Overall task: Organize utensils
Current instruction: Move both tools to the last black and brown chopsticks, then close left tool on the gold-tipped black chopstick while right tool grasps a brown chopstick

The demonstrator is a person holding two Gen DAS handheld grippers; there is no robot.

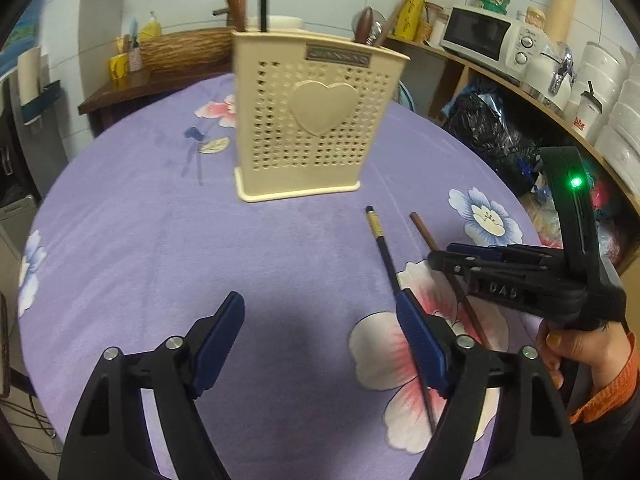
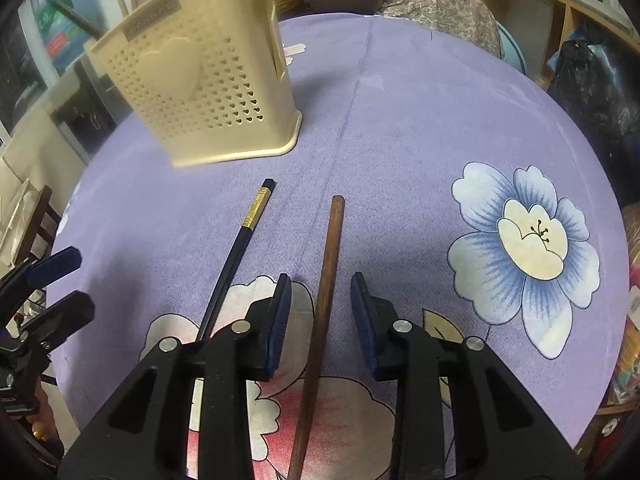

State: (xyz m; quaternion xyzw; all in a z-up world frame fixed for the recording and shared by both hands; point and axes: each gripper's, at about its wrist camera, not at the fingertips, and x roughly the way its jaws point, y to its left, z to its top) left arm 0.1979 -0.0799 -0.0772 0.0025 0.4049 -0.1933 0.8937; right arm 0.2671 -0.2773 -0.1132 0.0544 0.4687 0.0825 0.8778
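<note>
Left wrist view: left gripper [image 1: 320,332] is spread wide, its right pad just beside the black chopstick [image 1: 384,248], probably lining up a grab. Holder [image 1: 312,120] stands beyond.

Right wrist view: right gripper [image 2: 320,316] straddles the brown chopstick [image 2: 326,280], pads not touching yet.

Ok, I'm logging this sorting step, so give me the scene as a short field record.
holder: cream perforated plastic utensil holder with heart, upright on the purple floral tablecloth
loose items: black chopstick with gold band; brown wooden chopstick
right hand-held gripper: straddles the brown chopstick, pads not touching
left hand-held gripper: open, empty
</note>
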